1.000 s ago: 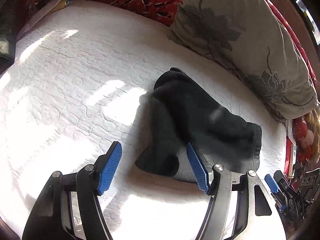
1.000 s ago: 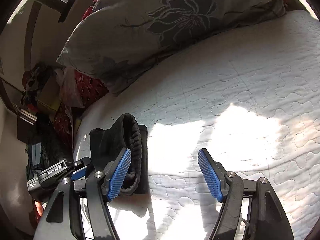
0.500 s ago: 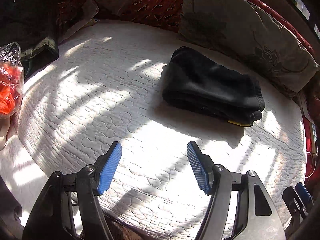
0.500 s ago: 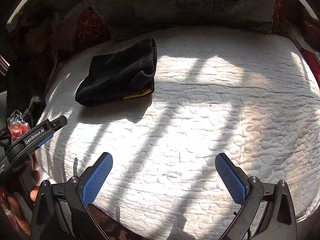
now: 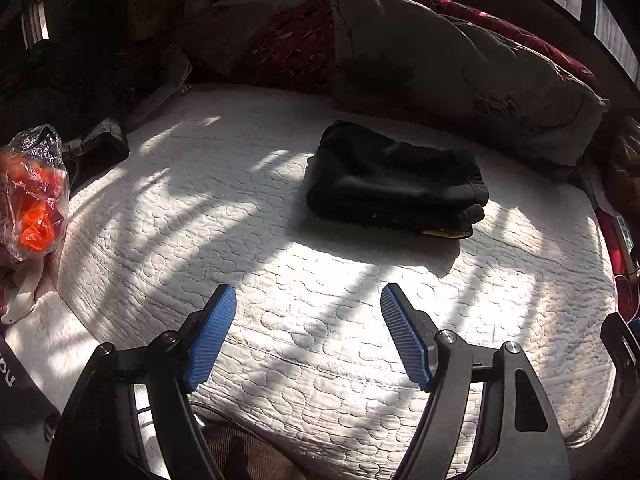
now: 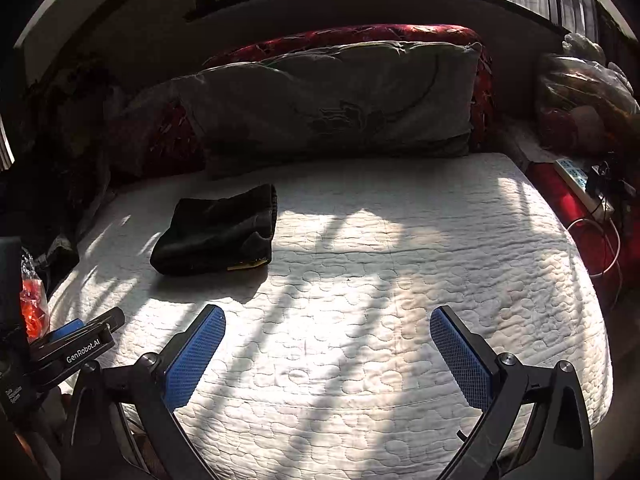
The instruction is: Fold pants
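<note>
Pants (image 5: 394, 186), black and folded into a compact bundle, are lying on the far middle of the bed (image 5: 280, 320) in the left wrist view, just in front of a grey flowered pillow (image 5: 452, 72) that is leaning against a red patterned cushion (image 5: 292, 48). A yellow tag is peeking out at the bundle's near right corner. The left claw (image 5: 308, 332) is hovering over the near edge of the white quilted bed, well apart from the pants; its jaws are opening, with only quilt showing between the blue pads (image 5: 210, 338). A clear plastic bag with orange contents (image 5: 32, 196) is sitting off the bed's left edge. Sunlight is striping the quilt

In the right wrist view the pants (image 6: 218, 232) are resting on the far left part of the bed (image 6: 400, 280), near the pillow (image 6: 332, 100). The right claw (image 6: 328, 356) is hanging above the near edge with its jaws spread wide and nothing between them. At the lower left, part of the left claw (image 6: 76, 344) is showing beside it. A power strip (image 6: 580, 184) is lying off the bed's far right side
</note>
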